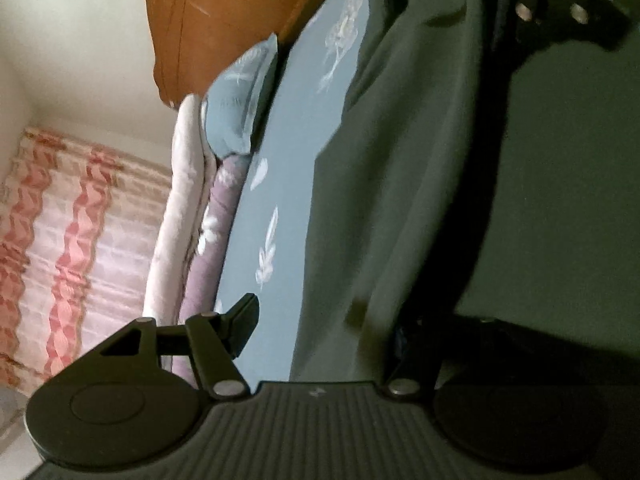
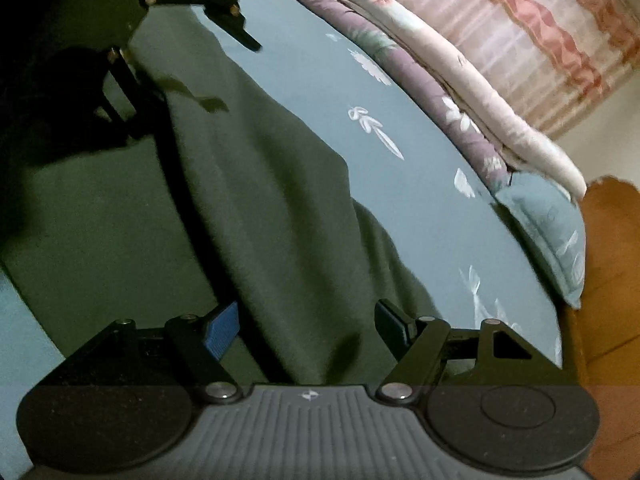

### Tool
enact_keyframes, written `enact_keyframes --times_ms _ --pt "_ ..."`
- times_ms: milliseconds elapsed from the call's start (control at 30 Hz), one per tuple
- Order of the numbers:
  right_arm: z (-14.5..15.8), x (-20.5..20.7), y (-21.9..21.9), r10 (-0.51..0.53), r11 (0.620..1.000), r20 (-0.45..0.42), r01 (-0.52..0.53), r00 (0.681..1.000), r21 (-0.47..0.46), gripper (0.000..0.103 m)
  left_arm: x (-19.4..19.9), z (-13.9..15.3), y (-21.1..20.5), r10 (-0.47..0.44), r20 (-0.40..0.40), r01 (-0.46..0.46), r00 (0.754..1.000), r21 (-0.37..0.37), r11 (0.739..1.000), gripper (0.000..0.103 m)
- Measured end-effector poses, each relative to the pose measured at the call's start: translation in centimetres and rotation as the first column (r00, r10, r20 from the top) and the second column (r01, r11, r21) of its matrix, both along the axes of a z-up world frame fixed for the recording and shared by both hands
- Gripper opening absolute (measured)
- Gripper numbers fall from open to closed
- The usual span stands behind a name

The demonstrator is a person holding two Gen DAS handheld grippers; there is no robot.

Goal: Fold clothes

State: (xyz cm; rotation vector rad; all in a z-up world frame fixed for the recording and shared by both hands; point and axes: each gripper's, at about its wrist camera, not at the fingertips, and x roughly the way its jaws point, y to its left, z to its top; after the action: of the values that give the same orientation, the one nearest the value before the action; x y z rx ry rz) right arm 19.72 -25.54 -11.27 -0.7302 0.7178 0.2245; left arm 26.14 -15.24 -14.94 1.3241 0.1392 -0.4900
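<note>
1. Dark green garment (image 2: 256,200) lies spread on the blue feather-print bedsheet (image 2: 420,200), taking up the near and left part of the bed in the right wrist view.
2. Its far edge runs as a slanted line across the sheet, with a stepped corner about halfway along; beyond that edge the sheet is bare all the way to the bedding at the far side.
3. Right gripper (image 2: 308,328) hangs low over the cloth, jaws spread wide. A ridge of green fabric rises between the two fingers, but the blue pad (image 2: 222,330) on one side stands clear of it, so nothing is pinched.
4. Left gripper (image 2: 188,56), seen from the right wrist view at the top left, sits at the garment's far-left corner. One finger points out over bare sheet, the other is down in the shadowed cloth.
5. In its own view the left gripper (image 1: 332,328) has its jaws apart; one finger shows clearly over the sheet, the other is lost in dark fabric. Whether it presses any cloth I cannot tell.
6. Borders of the working area: a rolled purple quilt (image 2: 448,96) and a pale blanket (image 2: 460,64) line the far edge, a blue pillow (image 2: 548,236) sits against the wooden headboard (image 2: 608,264), and a striped curtain (image 2: 540,32) hangs behind.
</note>
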Motion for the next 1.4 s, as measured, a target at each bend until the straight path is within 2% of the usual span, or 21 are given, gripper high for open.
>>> enact_keyframes --times_ms 100,133,167,200,233,267,333,400,567,667,733,800,900,933,1000,1033,1067,1200,1267,1367,1400 --pt "0.0 -0.4 -0.2 -0.018 1.0 -0.004 0.018 1.0 0.019 0.077 0.2 -0.1 -0.2 0.003 -0.023 -0.004 1.0 -0.009 1.0 0.058" --pt "-0.1 -0.6 -0.3 -0.024 0.999 -0.006 0.024 1.0 0.025 0.077 0.3 -0.1 -0.3 0.006 -0.032 -0.006 0.999 -0.012 1.0 0.05" --pt "-0.1 -0.7 -0.4 -0.03 0.999 -0.008 0.03 1.0 0.031 0.077 0.2 -0.3 -0.3 0.002 -0.055 -0.003 0.998 -0.007 1.0 0.034" --pt "0.0 -0.9 -0.6 -0.037 0.999 -0.008 0.037 0.999 0.039 0.077 0.0 -0.6 -0.3 -0.004 -0.073 0.004 0.997 0.004 1.0 0.025" --pt "0.0 -1.1 -0.8 -0.044 0.998 -0.01 0.044 0.999 0.05 0.077 -0.2 -1.0 -0.4 -0.01 -0.087 0.011 0.996 0.017 1.0 0.006" --pt "0.1 -1.4 -0.9 -0.05 0.997 -0.012 0.051 0.999 0.06 0.077 -0.5 -1.4 -0.5 -0.016 -0.101 0.019 0.995 0.03 0.999 0.0" --pt "0.3 -1.9 -1.3 -0.064 0.995 -0.012 0.065 0.998 0.077 0.077 -0.3 -1.2 -0.6 -0.004 -0.116 0.006 0.993 0.019 1.0 0.001" --pt "0.6 -2.4 -2.1 -0.085 0.991 -0.015 0.086 0.996 0.103 0.077 0.5 0.4 -0.3 0.018 -0.188 -0.023 0.982 -0.023 0.999 0.001" --pt "1.6 -3.7 -4.9 -0.159 0.968 -0.041 0.164 0.986 0.193 0.077 1.3 4.9 0.2 -0.006 -0.243 -0.001 0.97 -0.029 1.0 0.001" --pt "2.3 -4.7 -7.1 -0.203 0.936 -0.071 0.215 0.977 0.279 0.077 1.4 7.4 0.1 -0.027 -0.269 0.026 0.963 -0.007 1.0 0.001" --pt "2.7 -5.4 -8.7 -0.231 0.901 -0.1 0.252 0.968 0.353 0.077 0.7 8.7 -0.1 -0.057 -0.28 0.065 0.958 0.017 0.998 0.001" --pt "2.6 -6.0 -11.2 -0.269 0.805 -0.169 0.318 0.948 0.502 0.077 0.1 8.9 -0.6 -0.08 -0.285 0.098 0.955 0.049 0.994 0.001" --pt "2.4 -6.8 -15.1 -0.299 0.606 -0.281 0.409 0.912 0.682 0.077 -0.3 8.5 -1.3 -0.099 -0.295 0.133 0.95 0.095 0.987 0.001" --pt "2.2 -7.0 -16.4 -0.305 0.524 -0.319 0.438 0.897 0.731 0.077 -0.3 8.4 -1.4 -0.1 -0.304 0.136 0.948 0.101 0.986 0.001" --pt "1.1 -7.7 -19.4 -0.329 0.319 -0.387 0.487 0.862 0.813 0.076 -0.2 8.4 -1.7 -0.1 -0.322 0.143 0.941 0.111 0.984 0.001" --pt "0.6 -7.9 -20.6 -0.335 0.233 -0.41 0.496 0.848 0.836 0.076 -0.1 8.4 -1.8 -0.099 -0.327 0.144 0.94 0.114 0.983 0.001" --pt "0.2 -8.0 -21.6 -0.345 0.169 -0.422 0.497 0.839 0.851 0.076 0.0 8.4 -1.8 -0.098 -0.33 0.144 0.939 0.117 0.983 0.001" --pt "-0.6 -7.5 -24.3 -0.394 0.054 -0.436 0.494 0.809 0.868 0.072 -0.1 8.4 -1.9 -0.091 -0.339 0.141 0.936 0.126 0.982 0.002" --pt "-1.0 -7.0 -25.2 -0.422 0.023 -0.443 0.498 0.791 0.867 0.068 -0.3 8.5 -1.8 -0.087 -0.341 0.138 0.936 0.126 0.982 0.002" --pt "-1.4 -6.6 -26.4 -0.475 -0.007 -0.451 0.509 0.756 0.861 0.051 -0.3 8.4 -1.9 -0.084 -0.345 0.135 0.935 0.127 0.983 0.002" --pt "-1.5 -6.5 -26.8 -0.49 -0.017 -0.453 0.512 0.745 0.859 0.043 -0.4 8.3 -1.8 -0.084 -0.349 0.136 0.933 0.13 0.982 0.002"
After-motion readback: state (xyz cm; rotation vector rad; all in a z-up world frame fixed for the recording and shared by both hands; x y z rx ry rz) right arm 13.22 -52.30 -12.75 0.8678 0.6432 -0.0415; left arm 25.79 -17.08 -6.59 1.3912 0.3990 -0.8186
